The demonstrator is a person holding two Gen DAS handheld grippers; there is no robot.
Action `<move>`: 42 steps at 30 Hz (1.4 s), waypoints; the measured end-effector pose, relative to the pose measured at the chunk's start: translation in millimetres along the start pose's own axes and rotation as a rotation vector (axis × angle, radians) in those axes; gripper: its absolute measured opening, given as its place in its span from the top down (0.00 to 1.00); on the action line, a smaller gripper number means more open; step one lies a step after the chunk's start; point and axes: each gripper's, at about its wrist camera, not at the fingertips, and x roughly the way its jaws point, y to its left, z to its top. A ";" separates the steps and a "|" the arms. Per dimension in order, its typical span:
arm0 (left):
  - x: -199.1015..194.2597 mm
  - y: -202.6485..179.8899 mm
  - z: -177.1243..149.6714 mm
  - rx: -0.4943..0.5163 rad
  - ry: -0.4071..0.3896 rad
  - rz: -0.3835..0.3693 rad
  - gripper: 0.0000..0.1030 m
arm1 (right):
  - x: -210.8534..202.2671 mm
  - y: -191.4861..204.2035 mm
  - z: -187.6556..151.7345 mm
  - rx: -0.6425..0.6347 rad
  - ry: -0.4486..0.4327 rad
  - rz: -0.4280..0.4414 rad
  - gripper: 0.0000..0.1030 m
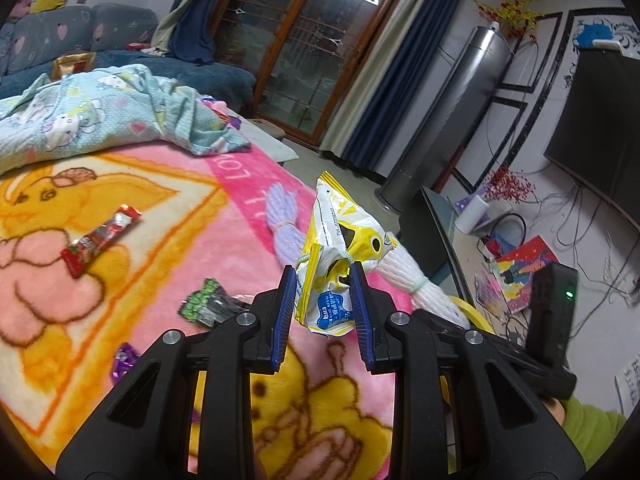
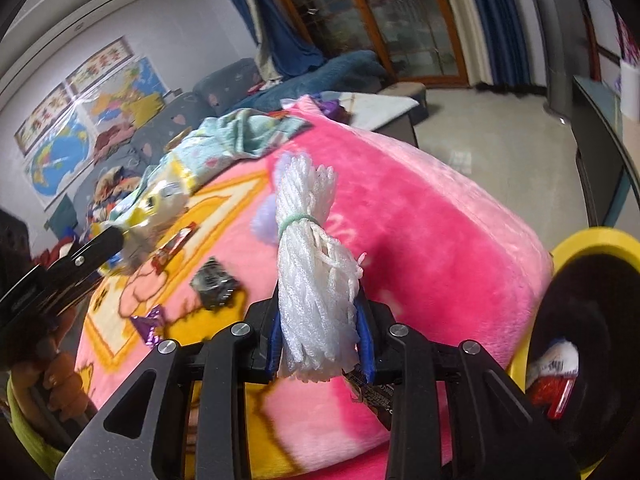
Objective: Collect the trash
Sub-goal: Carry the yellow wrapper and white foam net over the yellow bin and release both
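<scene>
My left gripper point(image 1: 322, 304) is shut on a crumpled yellow and white snack bag point(image 1: 340, 256), held above the pink cartoon blanket point(image 1: 160, 240). My right gripper point(image 2: 320, 336) is shut on a bundle of white foam netting point(image 2: 316, 272) tied with a green band; the bundle also shows in the left wrist view point(image 1: 416, 280). A yellow-rimmed bin with a black liner point(image 2: 592, 320) stands at the right below the blanket's edge, with wrappers inside. A red wrapper point(image 1: 100, 240), a green and black wrapper point(image 1: 208, 304) and a purple wrapper point(image 1: 124, 360) lie on the blanket.
A light blue cartoon quilt point(image 1: 100, 116) is heaped at the far side of the blanket. A lilac netting bundle point(image 1: 284, 224) lies near the blanket's right edge. A glass-topped TV stand point(image 1: 448, 232) with clutter stands to the right. A sofa point(image 1: 80, 36) is behind.
</scene>
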 end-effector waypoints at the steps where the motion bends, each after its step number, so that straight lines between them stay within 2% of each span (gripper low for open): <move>1: 3.0 -2.5 -0.9 0.004 0.006 -0.002 0.80 | 1.9 -4.5 -0.1 0.006 0.004 -0.006 0.71; 7: 17.9 -14.9 -8.2 0.028 0.046 -0.019 0.80 | 13.3 -27.9 -2.5 0.027 0.026 -0.038 0.67; 15: 36.8 -37.3 -12.4 0.073 0.084 -0.041 0.80 | 14.0 -48.8 1.8 0.040 0.006 -0.067 0.70; 21: 52.2 -64.7 -12.9 0.134 0.106 -0.075 0.80 | -6.3 -71.7 12.9 0.068 -0.046 -0.095 0.70; 29: 76.1 -110.5 -21.1 0.229 0.142 -0.132 0.80 | -42.1 -110.6 15.8 0.087 -0.105 -0.182 0.70; 42: 113.3 -178.3 -61.9 0.363 0.238 -0.214 0.80 | -90.9 -177.6 -7.9 0.172 -0.122 -0.301 0.68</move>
